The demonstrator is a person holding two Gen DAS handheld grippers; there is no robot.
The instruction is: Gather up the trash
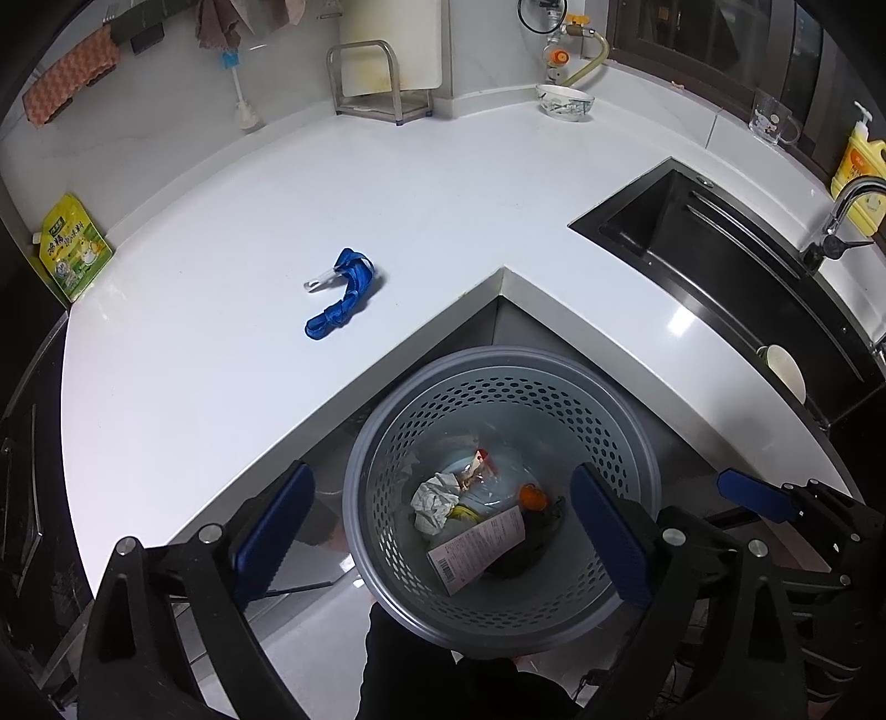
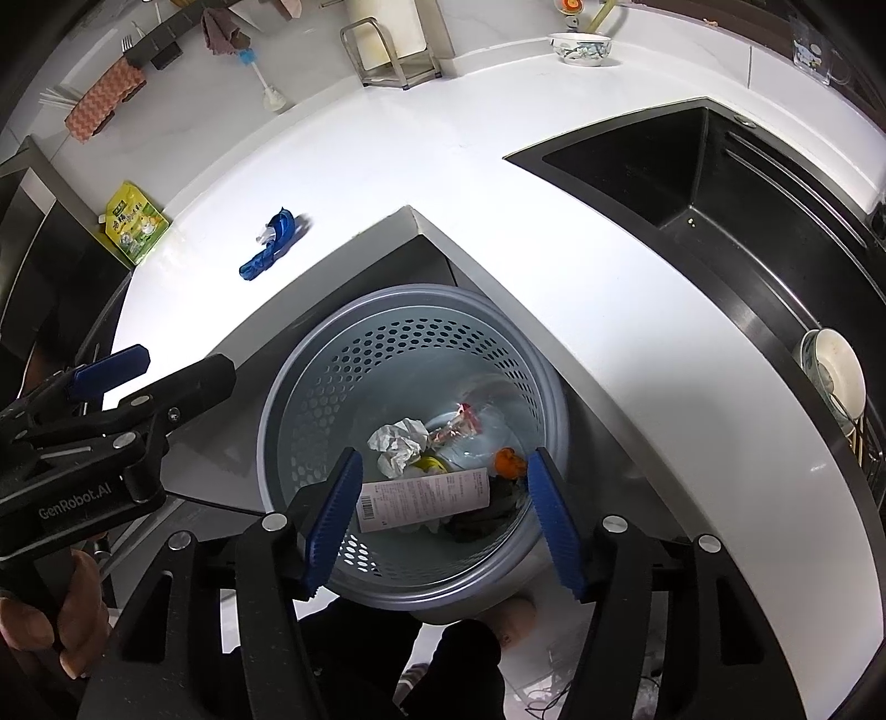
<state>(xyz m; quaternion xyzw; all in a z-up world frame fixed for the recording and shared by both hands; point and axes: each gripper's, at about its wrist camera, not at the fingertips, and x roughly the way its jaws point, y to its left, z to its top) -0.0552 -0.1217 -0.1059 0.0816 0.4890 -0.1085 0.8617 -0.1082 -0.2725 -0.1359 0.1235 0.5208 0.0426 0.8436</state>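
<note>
A grey perforated trash basket (image 1: 637,443) (image 2: 310,387) stands on the floor in the counter's inner corner. It holds crumpled white paper (image 1: 434,498) (image 2: 396,440), a labelled carton (image 1: 479,548) (image 2: 423,498), an orange piece (image 1: 532,495) (image 2: 509,462) and wrappers. A blue strap with a white clip (image 1: 343,293) (image 2: 271,243) lies on the white counter (image 1: 221,360) (image 2: 609,310). My left gripper (image 1: 443,531) is open and empty above the basket. My right gripper (image 2: 443,515) is open and empty above the basket.
A black sink (image 1: 720,243) (image 2: 720,183) sits at right, with a faucet (image 1: 836,221) and yellow soap bottle (image 1: 858,166). A yellow-green pouch (image 1: 75,249) (image 2: 135,221), rack with a board (image 1: 376,83), bowl (image 1: 565,99) (image 2: 580,47) and glass mug (image 1: 772,119) line the back.
</note>
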